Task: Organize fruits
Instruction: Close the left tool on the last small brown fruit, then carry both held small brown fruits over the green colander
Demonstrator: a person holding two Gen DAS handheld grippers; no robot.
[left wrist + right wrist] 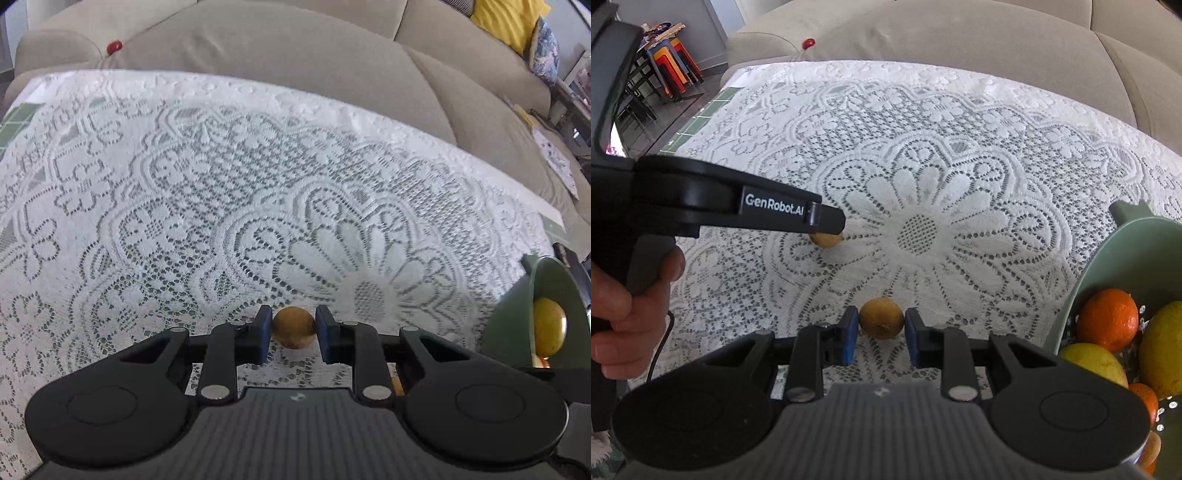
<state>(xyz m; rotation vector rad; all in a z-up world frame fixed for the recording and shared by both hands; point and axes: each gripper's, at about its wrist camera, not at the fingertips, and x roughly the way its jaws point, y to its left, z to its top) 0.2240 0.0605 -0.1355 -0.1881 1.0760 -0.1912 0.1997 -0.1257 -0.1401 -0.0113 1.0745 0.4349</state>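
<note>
My left gripper [294, 328] and right gripper [881, 320] each pinch a small brown fruit [294, 326] [881, 318] between narrow fingers on the lace worktop [221, 192], left of the green bowl [1108, 258] of oranges.

One small fruit [881, 318] lies on the tablecloth [923, 155], another [826, 240] behind it to the left. The bowl [1108, 251] of fruit stands at the right, the sofa [960, 33] behind.

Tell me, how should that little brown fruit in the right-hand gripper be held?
Across its widest middle, coming from above at a slant. The small brown fruit is round, so the right gripper pinches opposite sides, stem end facing the camera.
</note>
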